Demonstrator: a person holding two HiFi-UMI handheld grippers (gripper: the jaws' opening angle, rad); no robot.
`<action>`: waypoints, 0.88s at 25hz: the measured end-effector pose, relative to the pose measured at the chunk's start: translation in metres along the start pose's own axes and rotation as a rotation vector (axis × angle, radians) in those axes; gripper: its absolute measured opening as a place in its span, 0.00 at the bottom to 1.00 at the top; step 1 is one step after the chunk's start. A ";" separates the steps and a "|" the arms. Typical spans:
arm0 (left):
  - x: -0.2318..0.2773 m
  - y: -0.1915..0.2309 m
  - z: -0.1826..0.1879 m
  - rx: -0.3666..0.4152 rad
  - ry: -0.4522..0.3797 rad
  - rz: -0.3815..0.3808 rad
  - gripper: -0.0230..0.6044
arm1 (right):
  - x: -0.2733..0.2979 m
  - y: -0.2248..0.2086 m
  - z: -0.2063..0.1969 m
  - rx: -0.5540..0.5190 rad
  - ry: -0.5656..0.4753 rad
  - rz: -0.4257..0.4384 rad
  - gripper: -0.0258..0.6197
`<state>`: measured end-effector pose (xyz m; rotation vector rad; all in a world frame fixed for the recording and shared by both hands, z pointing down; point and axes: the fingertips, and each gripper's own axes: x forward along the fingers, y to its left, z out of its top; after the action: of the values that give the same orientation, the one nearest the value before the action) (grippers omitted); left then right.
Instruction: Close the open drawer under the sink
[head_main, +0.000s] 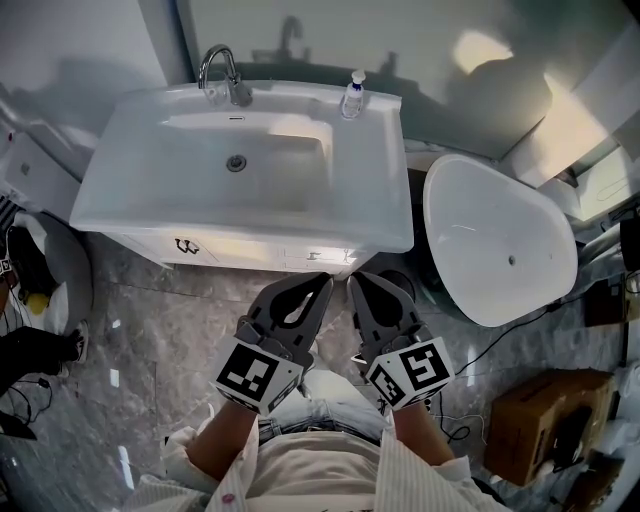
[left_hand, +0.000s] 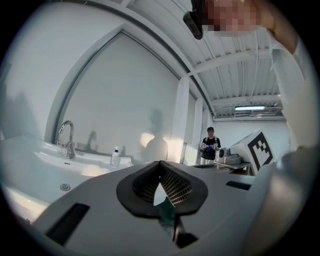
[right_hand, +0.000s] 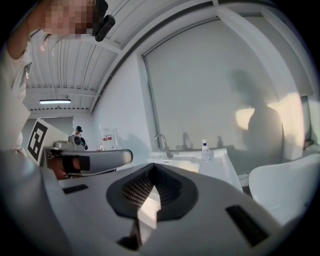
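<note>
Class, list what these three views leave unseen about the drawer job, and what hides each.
1. Head view: the sink rim overhangs the cabinet front, so how far any drawer is open is unclear.
2. Gripper views: the left gripper and right gripper block the cabinet front below.
3. Head view: the bottle label is too small.

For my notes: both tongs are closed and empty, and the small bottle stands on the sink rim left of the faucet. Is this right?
Not quite. The head view shows the small bottle on the sink rim right of the faucet. The left tongs and right tongs are closed and empty.
</note>
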<state>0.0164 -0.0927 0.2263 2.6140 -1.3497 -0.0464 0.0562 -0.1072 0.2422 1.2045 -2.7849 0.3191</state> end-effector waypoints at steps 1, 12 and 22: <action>0.000 0.000 -0.002 0.003 0.008 -0.001 0.06 | 0.001 0.001 0.000 -0.003 0.003 0.004 0.05; -0.002 0.007 0.001 0.005 0.011 0.008 0.06 | 0.006 0.010 -0.004 0.000 0.028 0.017 0.05; -0.002 0.011 -0.004 0.003 0.020 -0.002 0.06 | 0.010 0.012 -0.015 0.009 0.062 0.010 0.05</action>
<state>0.0068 -0.0962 0.2317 2.6110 -1.3418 -0.0180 0.0409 -0.1028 0.2566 1.1628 -2.7401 0.3640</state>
